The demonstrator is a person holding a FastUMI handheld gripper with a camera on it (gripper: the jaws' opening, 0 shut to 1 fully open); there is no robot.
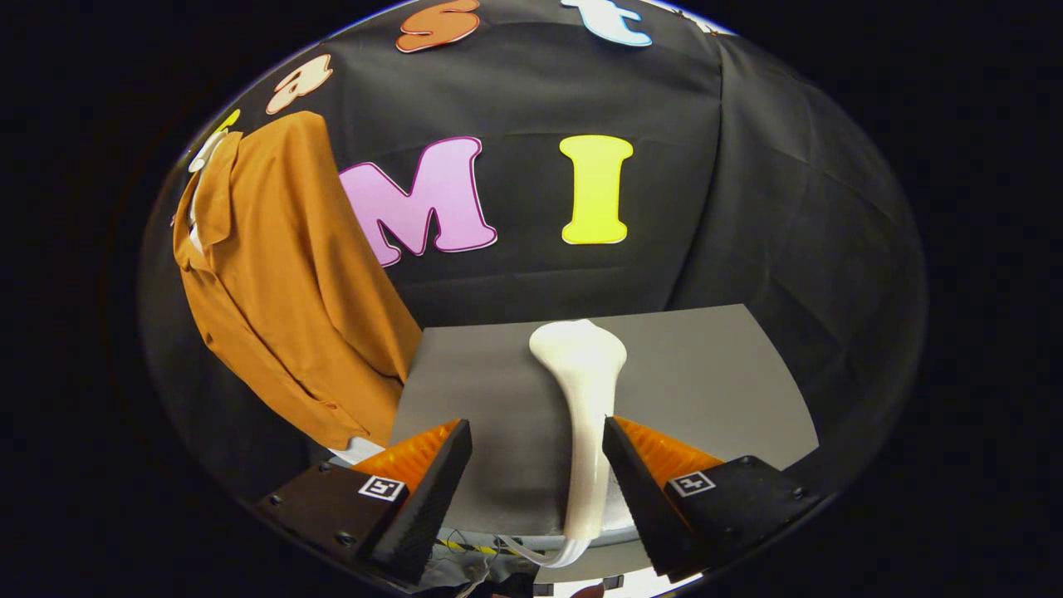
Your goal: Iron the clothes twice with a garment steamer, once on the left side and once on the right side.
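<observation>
White plastic garment steamer (581, 390) lies on the grey table (714, 374), its handle between the gripper (537, 448) fingers and close against the right one. Fingers spread wide, nothing clamped. Orange shirt (282, 282) hangs beyond, to the left. Pickup step judged in hand; closing on the handle needed next.

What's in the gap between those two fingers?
In the gripper view, the white steamer stands between the open gripper's fingers, near the right one, on the grey table.

Steamer (584, 390) lies between the spread jaws; shirt (282, 282) hangs well aside.
</observation>
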